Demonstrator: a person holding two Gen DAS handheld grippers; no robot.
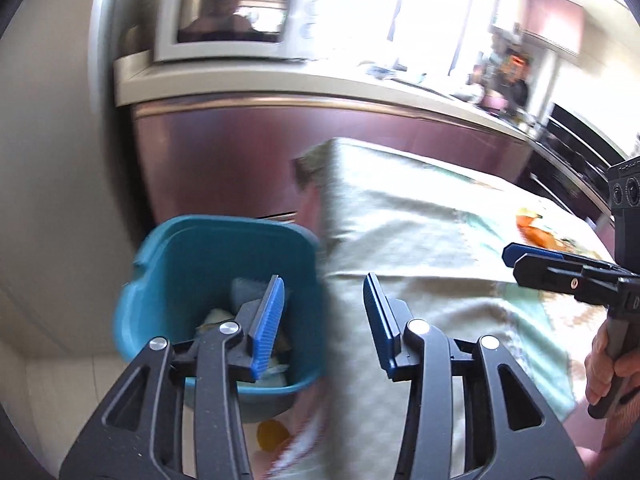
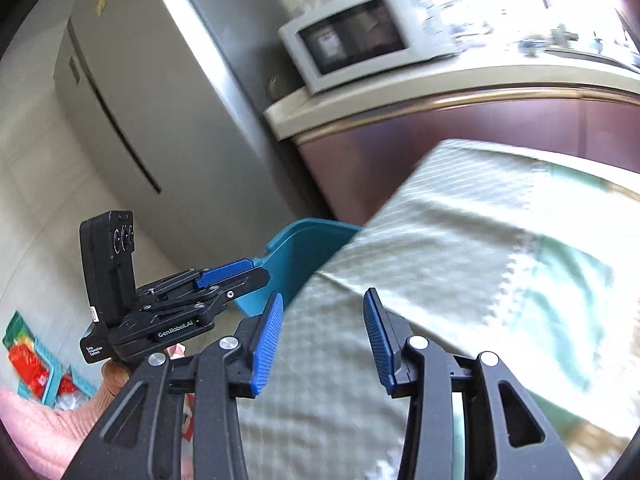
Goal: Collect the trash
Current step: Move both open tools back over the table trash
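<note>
A teal bin (image 1: 180, 264) stands on the floor beside the table's left end, with pale scraps of trash (image 1: 216, 318) inside. My left gripper (image 1: 324, 312) is open and empty, half over the bin and half over the table edge. My right gripper (image 2: 323, 334) is open and empty above the light green tablecloth (image 2: 460, 248). The bin's rim (image 2: 296, 240) shows past the table corner in the right wrist view, with the left gripper (image 2: 224, 276) beside it. Orange scraps (image 1: 540, 232) lie on the table's far right, near the right gripper (image 1: 532, 258).
A maroon counter (image 1: 280, 140) with a white microwave (image 1: 228, 20) runs behind the table. A grey fridge (image 2: 132, 112) stands left of it. A yellow item (image 1: 272, 434) lies on the floor below the bin. Red packets in crates (image 2: 32, 364) sit on the floor.
</note>
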